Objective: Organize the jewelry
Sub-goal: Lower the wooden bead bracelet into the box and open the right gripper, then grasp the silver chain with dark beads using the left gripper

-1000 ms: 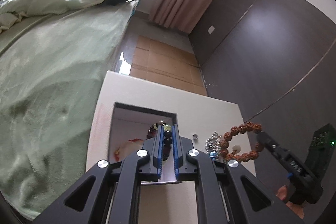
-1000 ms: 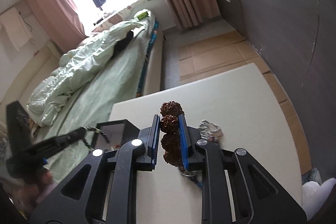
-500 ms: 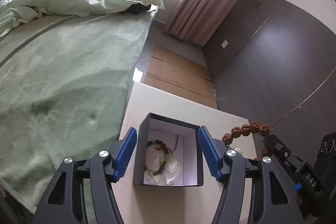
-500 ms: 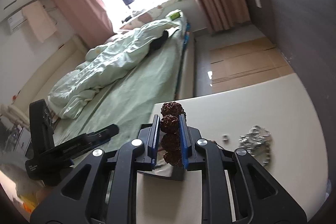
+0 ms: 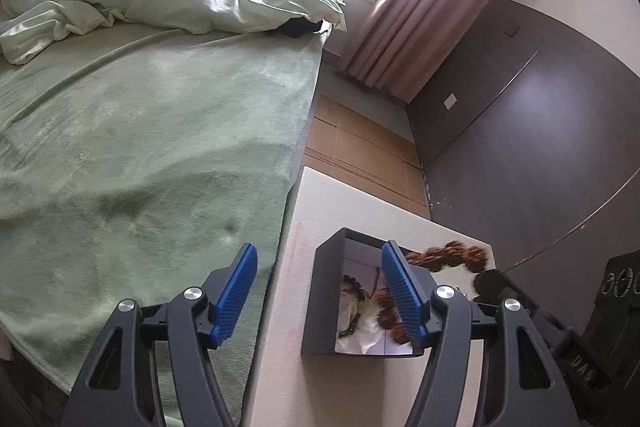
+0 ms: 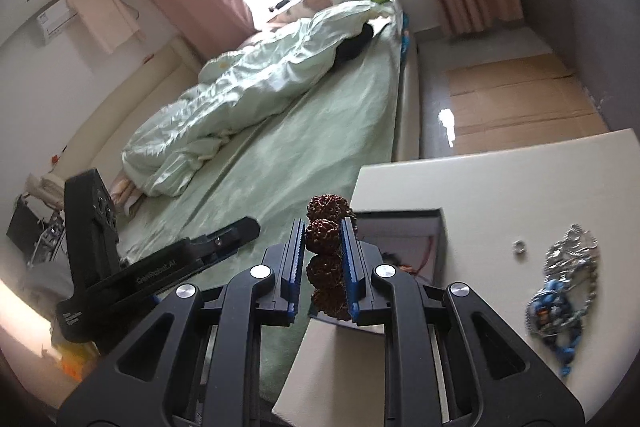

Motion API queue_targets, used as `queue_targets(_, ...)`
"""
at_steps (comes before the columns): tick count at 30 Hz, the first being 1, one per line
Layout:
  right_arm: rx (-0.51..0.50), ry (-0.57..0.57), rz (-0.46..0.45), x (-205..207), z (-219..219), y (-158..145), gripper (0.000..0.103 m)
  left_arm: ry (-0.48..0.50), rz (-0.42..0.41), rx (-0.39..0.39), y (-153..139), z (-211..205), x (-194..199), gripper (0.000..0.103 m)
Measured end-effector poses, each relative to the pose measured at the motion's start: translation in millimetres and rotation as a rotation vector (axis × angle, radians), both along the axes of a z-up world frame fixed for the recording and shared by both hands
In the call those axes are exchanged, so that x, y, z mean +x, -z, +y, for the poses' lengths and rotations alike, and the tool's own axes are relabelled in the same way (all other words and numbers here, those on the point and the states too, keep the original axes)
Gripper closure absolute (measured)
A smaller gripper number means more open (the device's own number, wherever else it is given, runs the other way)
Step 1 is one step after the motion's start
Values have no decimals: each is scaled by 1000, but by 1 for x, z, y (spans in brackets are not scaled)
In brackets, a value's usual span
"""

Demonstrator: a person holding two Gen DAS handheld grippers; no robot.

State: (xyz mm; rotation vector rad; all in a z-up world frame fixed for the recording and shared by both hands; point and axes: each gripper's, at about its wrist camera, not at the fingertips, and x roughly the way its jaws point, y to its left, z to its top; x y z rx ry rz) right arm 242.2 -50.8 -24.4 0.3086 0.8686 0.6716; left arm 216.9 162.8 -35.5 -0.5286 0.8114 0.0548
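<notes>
A dark open jewelry box (image 5: pixel 325 303) stands on the white table (image 5: pixel 352 203); a dark bead bracelet (image 5: pixel 354 287) lies inside on white lining. My left gripper (image 5: pixel 318 297) is open and empty, to the box's left over the table edge. My right gripper (image 6: pixel 320 259) is shut on a brown seed-bead bracelet (image 6: pixel 323 235), which hangs over the box (image 6: pixel 400 217). In the left wrist view the brown bracelet (image 5: pixel 448 253) drapes down into the box. A silver and blue jewelry pile (image 6: pixel 564 283) and a small ring (image 6: pixel 519 246) lie on the table to the right.
A bed with a green blanket (image 5: pixel 140 147) adjoins the table's left side. A dark wall (image 5: pixel 540 131) runs along the right. Cardboard sheets (image 6: pixel 516 95) cover the floor beyond the table.
My left gripper has opened, let go of the dark bead bracelet into the box, and pulled back left. My right gripper has carried the brown bracelet left, over the box.
</notes>
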Motion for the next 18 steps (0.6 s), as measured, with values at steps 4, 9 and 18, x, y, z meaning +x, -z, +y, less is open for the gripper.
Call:
queue_targets(4, -37, 37, 61, 8, -3, 15, 37, 4, 13, 5, 3, -1, 2, 41)
queue_targets(9, -14, 139, -3, 0, -39, 2, 18, 15, 8, 5, 1, -6, 3, 41)
queue_targets(18, -28, 274, -52, -16, -83, -5, 16, 91, -9, 14, -2, -35, 8, 34)
